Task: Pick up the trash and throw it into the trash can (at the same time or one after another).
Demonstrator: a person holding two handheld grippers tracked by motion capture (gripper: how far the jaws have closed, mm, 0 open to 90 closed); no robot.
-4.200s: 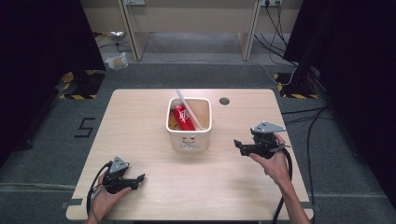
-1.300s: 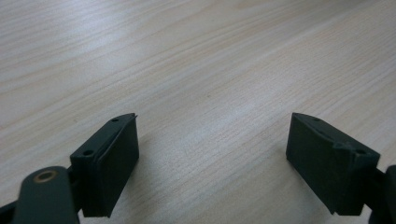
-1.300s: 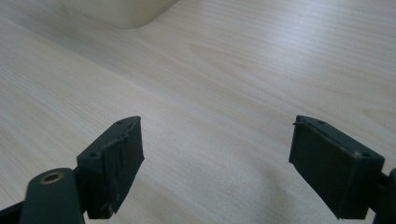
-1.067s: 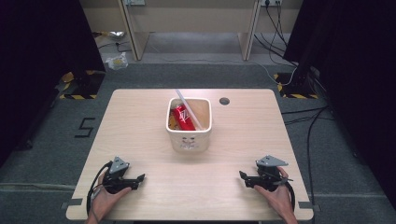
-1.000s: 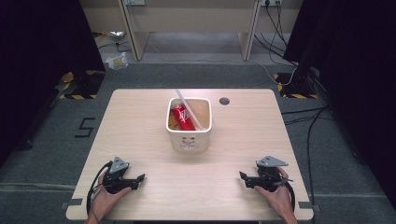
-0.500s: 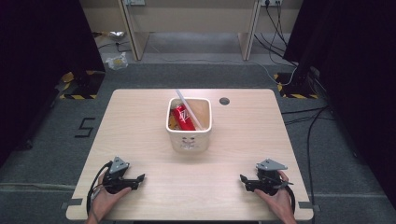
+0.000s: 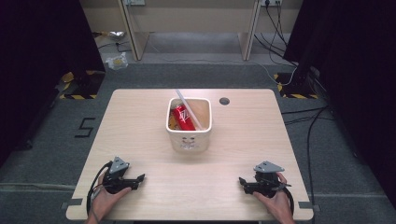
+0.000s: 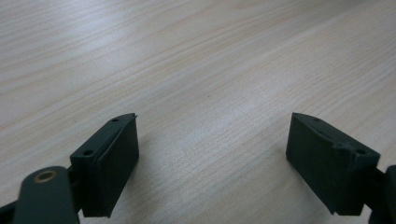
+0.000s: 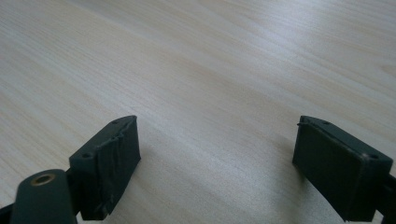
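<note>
— Where are the hands now?

— Both low at the near edge of the pale wooden worktop (image 7: 140,126). The left tongs (image 7: 138,178) sit at the near left corner, the right tongs (image 7: 243,181) at the near right, well apart from each other. I'd guess they're parked there on purpose, out of the way of the middle.

— Holding anything?

— No. Each pair is spread wide, with bare wood grain between the black jaws in the left tongs' (image 8: 212,158) own view and in the right tongs' (image 9: 217,163) too.

— And the stuff on the worktop?

— A white square plastic tub (image 7: 189,136) stands near the centre. Inside it a red drinks can (image 7: 182,116) leans against a white stick-like thing (image 7: 187,104), maybe a straw, which pokes out at the far rim. The tub probably keeps them from rolling. Just right of it, farther off, is a small dark round cable hole (image 7: 224,101).
</note>
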